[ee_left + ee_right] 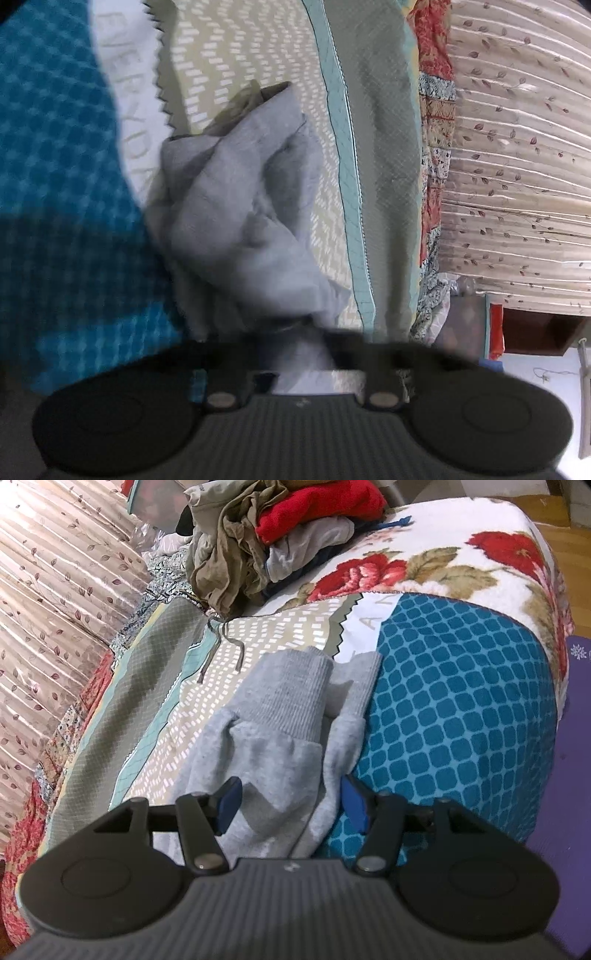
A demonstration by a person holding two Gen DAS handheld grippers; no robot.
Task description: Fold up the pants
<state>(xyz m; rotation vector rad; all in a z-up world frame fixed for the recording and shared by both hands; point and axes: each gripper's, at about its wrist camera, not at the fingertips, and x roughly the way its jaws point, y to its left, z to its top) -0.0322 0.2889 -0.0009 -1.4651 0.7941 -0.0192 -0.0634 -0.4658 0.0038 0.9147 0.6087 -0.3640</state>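
The grey sweatpants (236, 206) lie bunched on the patterned bedspread (258, 55) in the blurred left wrist view. Their cloth gathers to a point between the dark fingers of my left gripper (295, 332), which is shut on it. In the right wrist view the grey sweatpants (280, 738) show two legs side by side, ending in ribbed cuffs (291, 686). My right gripper (291, 805) hovers low over the legs. Its blue pads (231, 805) stand wide apart on either side of the cloth without pinching it.
A pile of loose clothes (277, 528), khaki, red and grey, sits at the far end of the bed. A floral blanket (480, 554) and a blue checked patch (461, 701) cover the right side. A leaf-patterned striped fabric (55, 572) runs along the left, and a purple mat (576, 775) lies at the right edge.
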